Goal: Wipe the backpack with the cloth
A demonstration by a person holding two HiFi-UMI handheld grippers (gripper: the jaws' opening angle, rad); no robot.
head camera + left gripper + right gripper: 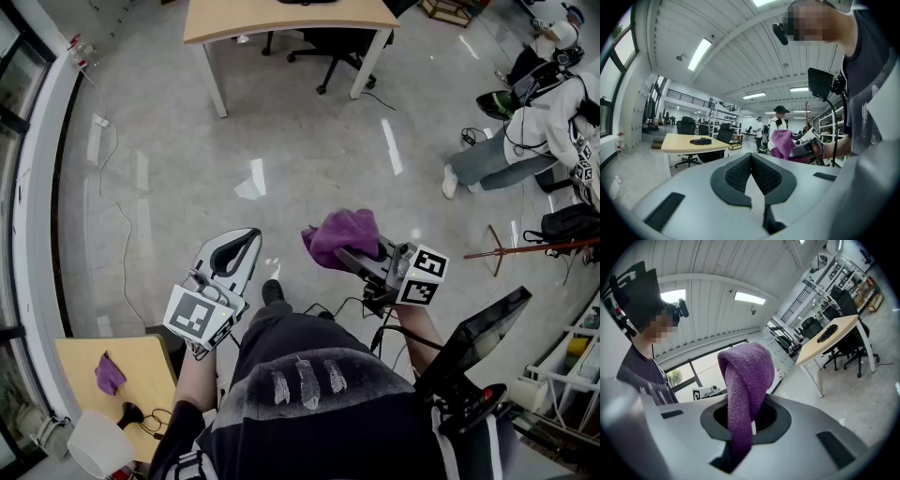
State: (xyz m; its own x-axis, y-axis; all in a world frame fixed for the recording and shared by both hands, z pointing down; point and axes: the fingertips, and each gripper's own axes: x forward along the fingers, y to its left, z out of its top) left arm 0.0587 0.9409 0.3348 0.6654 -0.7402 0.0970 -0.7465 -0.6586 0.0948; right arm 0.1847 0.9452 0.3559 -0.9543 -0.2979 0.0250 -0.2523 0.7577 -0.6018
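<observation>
Two grippers are up over the grey floor [281,141], level with each other and apart. The right gripper [345,253] [747,416] is clamped on the purple cloth [339,232] [745,376], which bunches above the jaws with one fold running down between them. The left gripper [246,236] [751,161] has its jaws together with nothing between them. A black bag [570,223] lies on the floor far right; cannot tell if it is the backpack. A second purple rag [110,373] lies on the small wooden table [84,356] at lower left.
</observation>
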